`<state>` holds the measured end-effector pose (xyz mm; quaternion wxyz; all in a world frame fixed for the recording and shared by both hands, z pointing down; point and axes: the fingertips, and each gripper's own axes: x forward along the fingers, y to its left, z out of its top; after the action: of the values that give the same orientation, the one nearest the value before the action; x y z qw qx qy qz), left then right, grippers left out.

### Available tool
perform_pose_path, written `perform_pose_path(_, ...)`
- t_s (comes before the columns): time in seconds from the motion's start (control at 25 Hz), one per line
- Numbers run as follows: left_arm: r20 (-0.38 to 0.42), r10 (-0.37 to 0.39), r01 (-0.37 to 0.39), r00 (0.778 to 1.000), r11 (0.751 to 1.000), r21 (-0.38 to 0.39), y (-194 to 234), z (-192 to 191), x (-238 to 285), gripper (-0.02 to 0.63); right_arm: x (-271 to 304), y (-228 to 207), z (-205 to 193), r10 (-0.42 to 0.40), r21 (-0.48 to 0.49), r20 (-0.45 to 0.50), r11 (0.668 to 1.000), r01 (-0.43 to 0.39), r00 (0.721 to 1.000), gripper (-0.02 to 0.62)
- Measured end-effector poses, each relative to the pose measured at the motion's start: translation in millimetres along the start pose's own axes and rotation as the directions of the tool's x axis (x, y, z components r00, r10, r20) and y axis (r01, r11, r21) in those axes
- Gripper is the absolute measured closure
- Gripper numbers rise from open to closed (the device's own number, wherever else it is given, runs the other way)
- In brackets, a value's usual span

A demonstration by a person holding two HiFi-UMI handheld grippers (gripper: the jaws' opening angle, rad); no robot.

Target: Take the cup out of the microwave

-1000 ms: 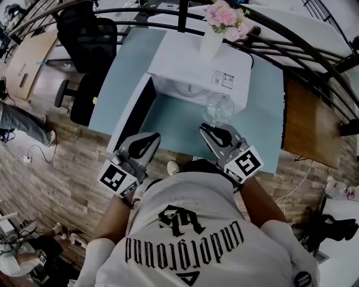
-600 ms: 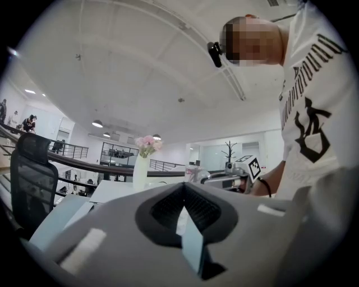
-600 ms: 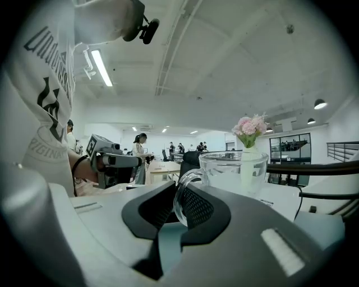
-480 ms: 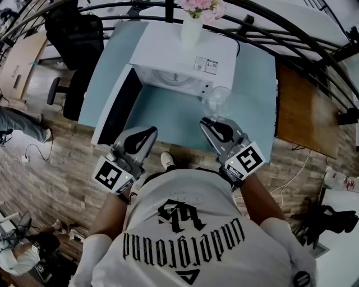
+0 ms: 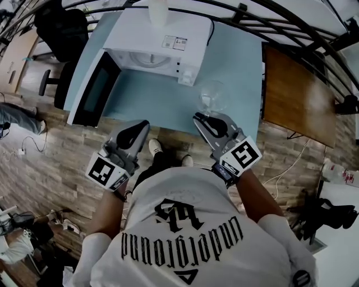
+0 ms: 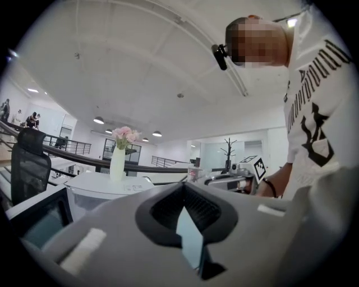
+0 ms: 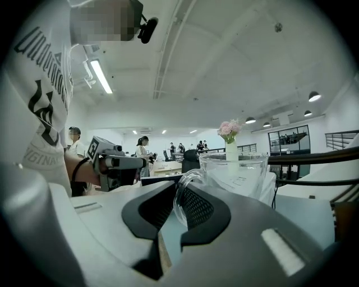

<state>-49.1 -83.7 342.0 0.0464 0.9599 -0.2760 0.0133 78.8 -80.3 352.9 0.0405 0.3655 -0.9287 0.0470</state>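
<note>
In the head view the clear glass cup hangs over the light-blue table, in front of and to the right of the white microwave. My right gripper is shut on the cup's handle. In the right gripper view the handle sits between the jaws, with the cup just beyond them. The microwave door stands open to the left. My left gripper is held near the table's front edge, shut and empty; its jaws hold nothing.
A white vase with pink flowers stands on top of the microwave. A brown wooden table adjoins the blue one on the right. A black office chair stands far left, and a curved black railing runs behind.
Both grippers have drawn back from the microwave toward the table's front edge. The cup has come along in the right gripper, from the microwave's mouth to out over the table.
</note>
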Motion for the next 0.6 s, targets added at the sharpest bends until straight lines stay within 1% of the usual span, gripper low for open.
perform_pose_path(0.12,0.007,0.014,-0.014,1.000,1.000,0.002,-35.1,0.2,-1.7,0.557,-30.0,7.1,-5.6,0.018,0.005,0.004,1.000,-0.018,1.000,0.561)
perform_pose_path(0.24,0.014,0.049,-0.049,0.999,0.999,-0.011,-59.6,-0.9,-8.9,0.556,-51.6,17.4,-10.5,0.046,0.007,-0.004,0.999,-0.046,0.999,0.561)
perform_pose_path(0.36,0.028,0.064,-0.064,0.998,0.998,-0.002,-76.1,6.1,-13.8,0.557,-66.9,29.3,-13.3,0.063,0.004,-0.011,0.998,-0.063,0.998,0.561)
perform_pose_path(0.6,0.045,0.053,-0.054,0.998,0.998,0.033,-97.3,15.7,-33.6,0.557,-81.5,60.9,-12.3,0.080,-0.016,-0.011,0.997,-0.080,0.997,0.561)
